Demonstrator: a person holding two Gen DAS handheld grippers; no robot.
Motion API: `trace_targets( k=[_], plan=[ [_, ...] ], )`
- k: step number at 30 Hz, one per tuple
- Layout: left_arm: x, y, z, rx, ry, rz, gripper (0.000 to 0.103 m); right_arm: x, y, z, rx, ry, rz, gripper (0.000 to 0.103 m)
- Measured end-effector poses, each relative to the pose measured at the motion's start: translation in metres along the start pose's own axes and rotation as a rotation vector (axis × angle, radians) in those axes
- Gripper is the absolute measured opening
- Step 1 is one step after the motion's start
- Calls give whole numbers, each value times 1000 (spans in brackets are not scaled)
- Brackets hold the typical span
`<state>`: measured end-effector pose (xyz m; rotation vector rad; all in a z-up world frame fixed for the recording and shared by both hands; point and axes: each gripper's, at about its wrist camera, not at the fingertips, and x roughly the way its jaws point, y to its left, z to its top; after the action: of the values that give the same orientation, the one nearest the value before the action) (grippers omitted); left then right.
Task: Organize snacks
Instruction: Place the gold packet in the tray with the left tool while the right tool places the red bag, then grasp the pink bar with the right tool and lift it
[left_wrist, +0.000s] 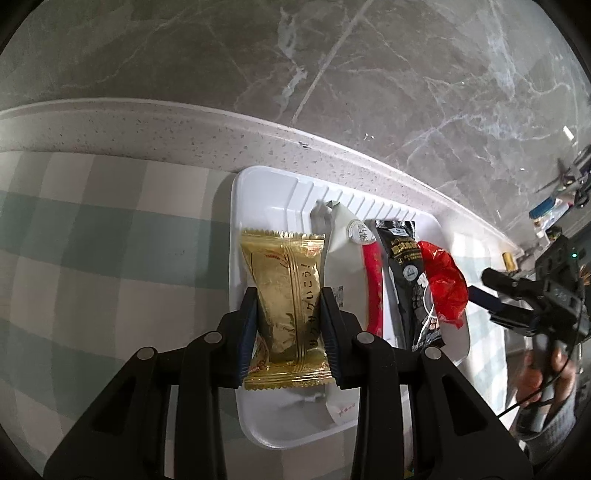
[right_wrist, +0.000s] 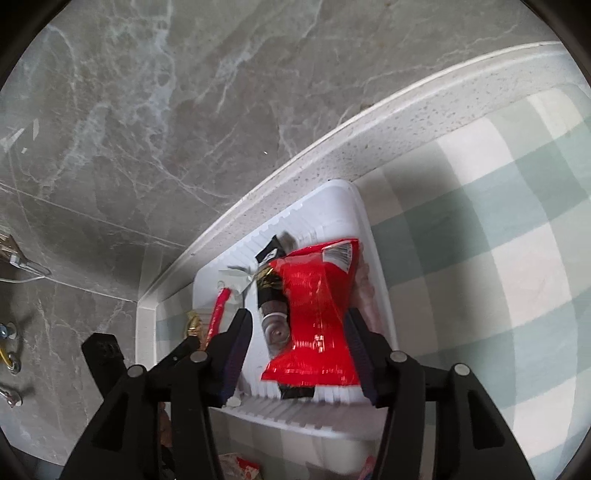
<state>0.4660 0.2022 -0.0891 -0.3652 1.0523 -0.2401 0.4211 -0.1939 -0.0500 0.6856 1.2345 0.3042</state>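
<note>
A white tray lies on the checked cloth by the wall. My left gripper is shut on a gold snack packet over the tray's left part. Beside it in the tray lie a white packet, a red stick, a black packet and a red packet. In the right wrist view my right gripper is open, its fingers either side of the red packet, which lies on the black packet in the tray.
A speckled counter ledge and a grey marble wall run behind the tray. The green and white checked cloth spreads left of it. Other snack wrappers show at the bottom of the right wrist view.
</note>
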Motion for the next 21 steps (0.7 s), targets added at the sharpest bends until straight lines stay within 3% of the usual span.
trace_targets(
  k=[2,4,6,13,21],
  plan=[
    [-2,-5,-1,11,-9,-7,42,-8,-1,-4,-4,-15,9,56],
    [-6,-13,-2,32,-21,3,46,-17,0,-12,-6,-24,13,57],
    [-8,-20,-2,60,-33,35,46,-24,1,-20,-5,-33,11,60],
    [-29,-26,-15,55,-55,27,48,-47,-6,-61,-22,-45,-27,61],
    [-63,-28,-54,72,-56,12,51,-55,-23,-116,22,18,-117,66]
  ],
)
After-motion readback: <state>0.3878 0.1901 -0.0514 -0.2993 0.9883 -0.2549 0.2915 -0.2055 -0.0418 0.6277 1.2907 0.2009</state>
